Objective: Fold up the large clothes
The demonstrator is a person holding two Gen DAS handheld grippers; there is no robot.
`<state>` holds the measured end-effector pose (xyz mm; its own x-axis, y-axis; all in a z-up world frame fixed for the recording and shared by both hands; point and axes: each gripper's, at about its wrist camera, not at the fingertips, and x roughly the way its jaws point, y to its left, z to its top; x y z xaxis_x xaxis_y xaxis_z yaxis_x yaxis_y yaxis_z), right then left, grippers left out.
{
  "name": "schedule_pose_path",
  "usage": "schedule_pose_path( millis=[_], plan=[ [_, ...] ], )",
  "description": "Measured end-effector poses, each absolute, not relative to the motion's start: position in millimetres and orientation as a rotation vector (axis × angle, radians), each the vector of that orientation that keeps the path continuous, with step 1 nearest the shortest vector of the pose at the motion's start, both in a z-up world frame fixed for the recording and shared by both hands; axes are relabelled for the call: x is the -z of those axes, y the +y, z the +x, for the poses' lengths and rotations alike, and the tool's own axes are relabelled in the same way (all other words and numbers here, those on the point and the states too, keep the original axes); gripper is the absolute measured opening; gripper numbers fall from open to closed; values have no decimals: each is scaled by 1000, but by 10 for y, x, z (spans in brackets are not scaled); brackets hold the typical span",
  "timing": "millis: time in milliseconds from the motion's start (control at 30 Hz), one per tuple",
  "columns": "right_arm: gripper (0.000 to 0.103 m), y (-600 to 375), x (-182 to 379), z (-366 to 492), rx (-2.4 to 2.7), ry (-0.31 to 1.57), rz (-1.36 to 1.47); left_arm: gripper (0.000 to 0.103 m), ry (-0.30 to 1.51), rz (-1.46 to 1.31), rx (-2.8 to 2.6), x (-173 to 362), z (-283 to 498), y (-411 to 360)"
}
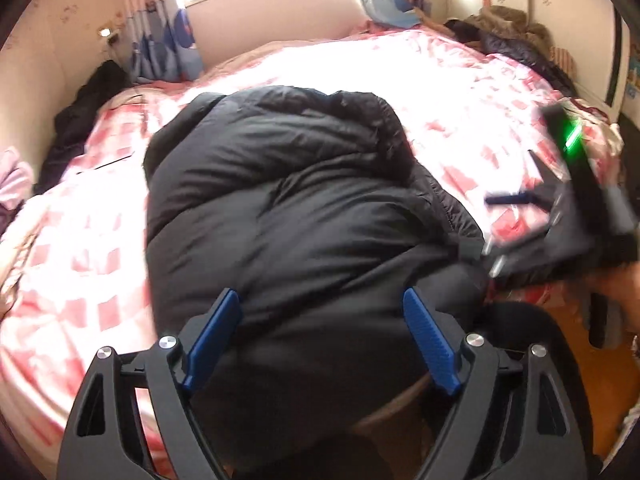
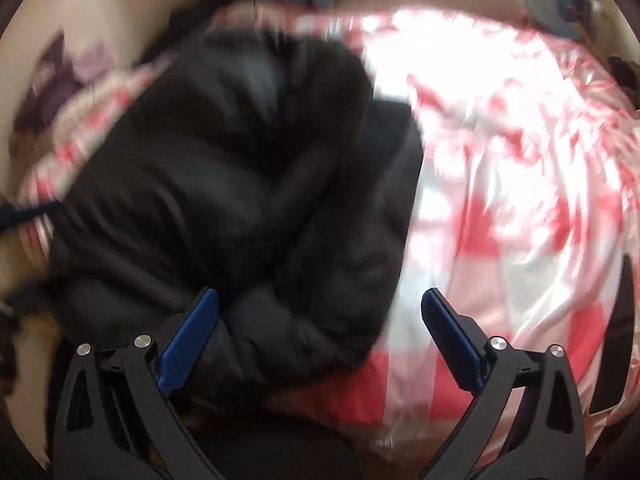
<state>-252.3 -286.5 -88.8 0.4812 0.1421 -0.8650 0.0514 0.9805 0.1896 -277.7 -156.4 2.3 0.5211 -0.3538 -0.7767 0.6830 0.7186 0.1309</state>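
Observation:
A black puffy jacket [image 1: 288, 200] lies bunched and folded over on a bed with a pink-and-white checked cover [image 1: 460, 92]. In the left wrist view my left gripper [image 1: 320, 292] hovers over the jacket's near end, open, with its blue pads [image 1: 216, 336] apart and nothing pinched. My right gripper [image 1: 512, 220] shows blurred at the jacket's right edge, a green light on its body. The right wrist view is blurred. In it the jacket [image 2: 240, 184] fills the left half. My right gripper [image 2: 320, 292] is open above the jacket's near right corner, its left pad [image 2: 188, 344] by the fabric.
A dark heap of clothes [image 1: 80, 120] lies at the bed's left side, against the wall. A brown fur-trimmed coat [image 1: 504, 28] sits at the far right corner. Patterned curtains [image 1: 168, 44] and a pale headboard [image 1: 272, 12] stand behind. A hand [image 1: 616, 292] holds the right gripper.

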Motion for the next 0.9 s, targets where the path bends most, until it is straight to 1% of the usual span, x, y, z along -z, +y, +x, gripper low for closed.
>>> schedule_pose_path(
  millis=[33, 100, 300, 467, 567, 733, 833, 900],
  plan=[
    [97, -2880, 1010, -2539, -57, 1104, 220, 81, 804, 459, 633, -25, -2812, -1554],
    [97, -2937, 1026, -2616, -56, 1101, 267, 81, 794, 468, 597, -32, -2898, -1522],
    [97, -3187, 566, -2877, -21, 980, 349, 82, 747, 478, 534, -111, -3038, -1415],
    [97, -3349, 159, -2847, 19, 844, 397, 85, 720, 461, 526, -212, -3055, -1312],
    [97, -3426, 31, -2549, 22, 808, 426, 85, 699, 472, 505, -248, -3065, -1274],
    [97, -3503, -103, -2290, 12, 782, 463, 86, 675, 476, 482, -295, -3089, -1216],
    [97, -3534, -62, -2212, 14, 768, 503, 87, 666, 475, 467, -298, -3083, -1188],
    [97, -3622, -37, -2077, 15, 762, 549, 87, 661, 426, 452, -329, -3010, -1087]
  ],
)
